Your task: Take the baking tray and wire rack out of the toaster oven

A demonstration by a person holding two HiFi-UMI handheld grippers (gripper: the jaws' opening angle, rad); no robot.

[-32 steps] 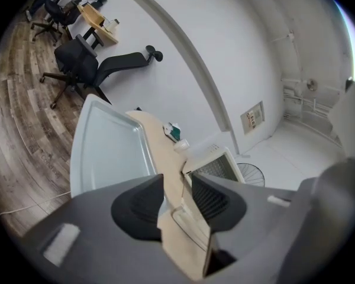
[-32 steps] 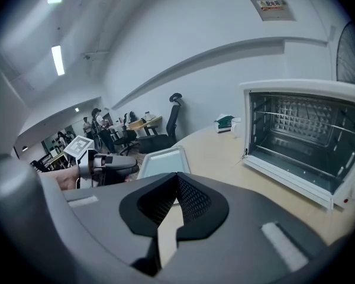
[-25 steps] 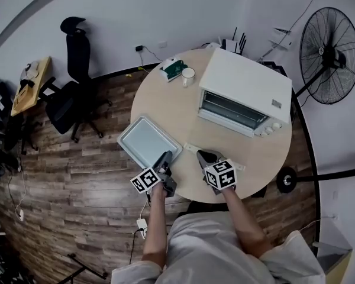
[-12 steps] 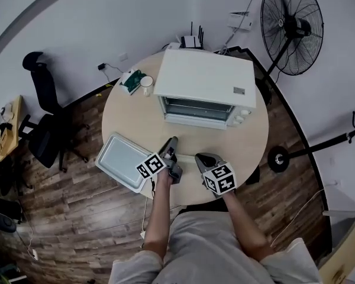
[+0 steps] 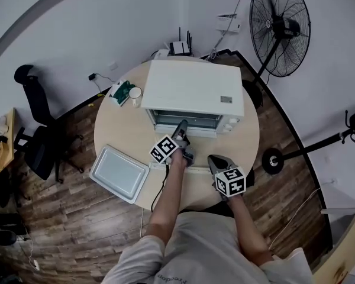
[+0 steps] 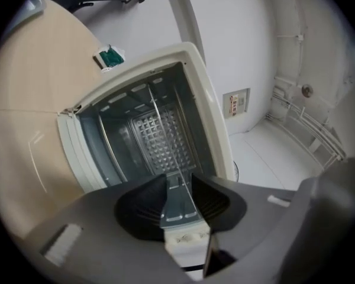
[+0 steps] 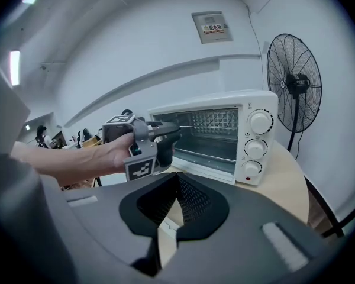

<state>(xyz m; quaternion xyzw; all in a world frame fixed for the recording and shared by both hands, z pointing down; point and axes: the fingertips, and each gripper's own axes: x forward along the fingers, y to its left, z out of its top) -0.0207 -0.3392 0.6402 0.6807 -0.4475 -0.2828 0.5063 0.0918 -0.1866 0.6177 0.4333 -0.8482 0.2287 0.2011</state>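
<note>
Head view shows almost nothing of the inside of the oven (image 5: 192, 87). The rack (image 7: 207, 126) is plain only in the gripper views, as a thin wire line across the cavity, so it sits inside with the door dropped open. Through the gap of the left gripper (image 5: 182, 127), its own view shows a grey metal strip with two slots, and I cannot tell what part it is. The person's body below the waist is cut off.

The left arm reaches forward over the table (image 5: 248, 141). Its hand (image 5: 178, 157) holds the gripper level and rolled onto its side, with the tips at the oven mouth. Its jaws stand a little apart and clamp nothing. The right gripper (image 5: 213, 157) hangs back near the table's near rim, tilted down toward the oven front. Its tips are pressed together with nothing between them. Its view takes in the oven knobs and the left gripper.

The tray (image 5: 119, 173) lies flat at the table's left rim, well apart from the oven. The table is round and pale, with a mug (image 5: 135, 93) beside the oven's far left corner. The floor (image 5: 65, 218) is dark wood. A fan (image 5: 278, 28) stands at the upper right and a chair (image 5: 38, 141) at the left.
</note>
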